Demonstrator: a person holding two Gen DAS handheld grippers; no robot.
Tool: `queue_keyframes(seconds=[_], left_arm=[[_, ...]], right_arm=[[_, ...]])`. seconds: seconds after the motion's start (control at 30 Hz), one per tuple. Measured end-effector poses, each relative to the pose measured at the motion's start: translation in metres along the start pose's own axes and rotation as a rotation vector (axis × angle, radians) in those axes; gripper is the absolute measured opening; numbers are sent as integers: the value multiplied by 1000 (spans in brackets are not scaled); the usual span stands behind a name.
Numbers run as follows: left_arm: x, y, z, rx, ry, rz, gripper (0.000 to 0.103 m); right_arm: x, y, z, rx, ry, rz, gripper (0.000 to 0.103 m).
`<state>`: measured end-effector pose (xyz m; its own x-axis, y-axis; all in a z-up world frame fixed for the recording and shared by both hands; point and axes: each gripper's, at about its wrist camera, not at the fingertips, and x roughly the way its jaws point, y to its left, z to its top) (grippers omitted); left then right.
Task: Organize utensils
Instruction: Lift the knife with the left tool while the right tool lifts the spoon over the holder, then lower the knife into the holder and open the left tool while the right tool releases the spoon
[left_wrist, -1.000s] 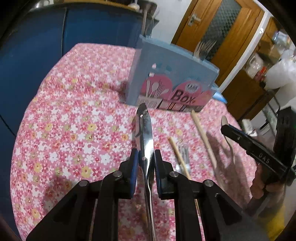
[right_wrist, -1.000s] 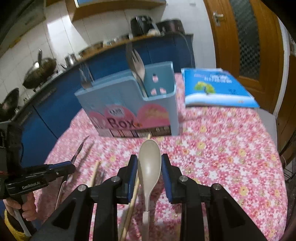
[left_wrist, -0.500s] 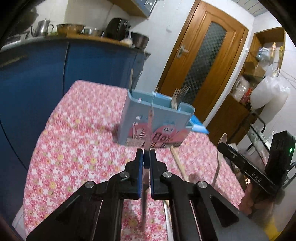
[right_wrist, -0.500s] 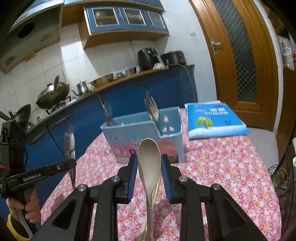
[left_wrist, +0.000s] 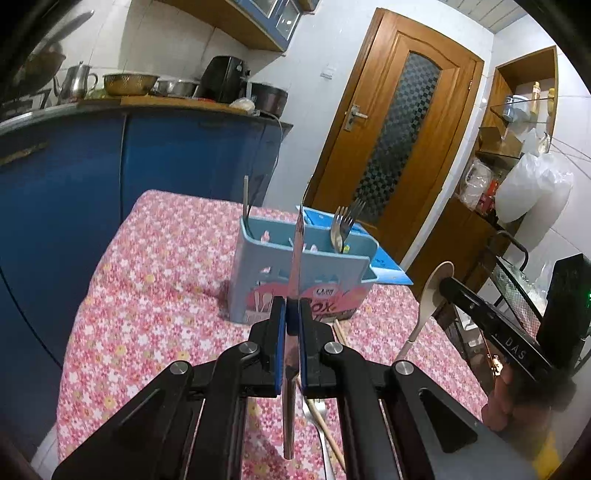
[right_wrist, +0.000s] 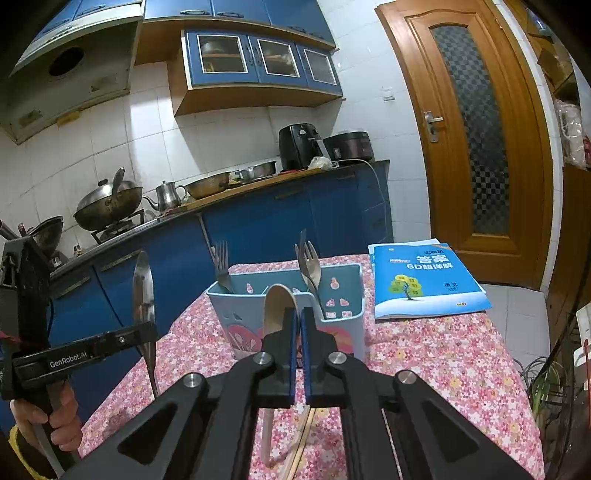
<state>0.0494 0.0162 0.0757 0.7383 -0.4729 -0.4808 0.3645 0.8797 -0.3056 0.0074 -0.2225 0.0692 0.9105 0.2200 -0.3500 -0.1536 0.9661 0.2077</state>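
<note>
Knife (left_wrist: 295, 258) is sitting squeezed tight in the left claw (left_wrist: 291, 325), blade standing up, in the air in front of the blue utensil box (left_wrist: 295, 280). The right claw (right_wrist: 298, 332) is pinching a pale spoon (right_wrist: 279, 302) near the box too. To do this well, each hand is needing to tip its utensil handle-down over a free slot. Forks (right_wrist: 309, 258) are already standing inside. Chopsticks (left_wrist: 341, 336) on the flowery counter (left_wrist: 155, 280) are half hidden.

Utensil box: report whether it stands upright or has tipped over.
Upright: the utensil box stands on its base on the tablecloth, with forks sticking up from it.
</note>
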Motion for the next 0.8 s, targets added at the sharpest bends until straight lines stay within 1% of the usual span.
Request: queue_keyframes(seconds=[0.2, 0.43, 0.8], left_arm=[[-1, -8, 16, 30, -55, 14, 4], [4, -14, 45, 52, -138, 21, 4], [20, -11, 99, 64, -286, 62, 4]], right_arm=[[-3, 3, 16, -26, -35, -16, 4], [-6, 7, 46, -65, -96, -55, 4], [14, 0, 87, -105, -164, -147, 4]])
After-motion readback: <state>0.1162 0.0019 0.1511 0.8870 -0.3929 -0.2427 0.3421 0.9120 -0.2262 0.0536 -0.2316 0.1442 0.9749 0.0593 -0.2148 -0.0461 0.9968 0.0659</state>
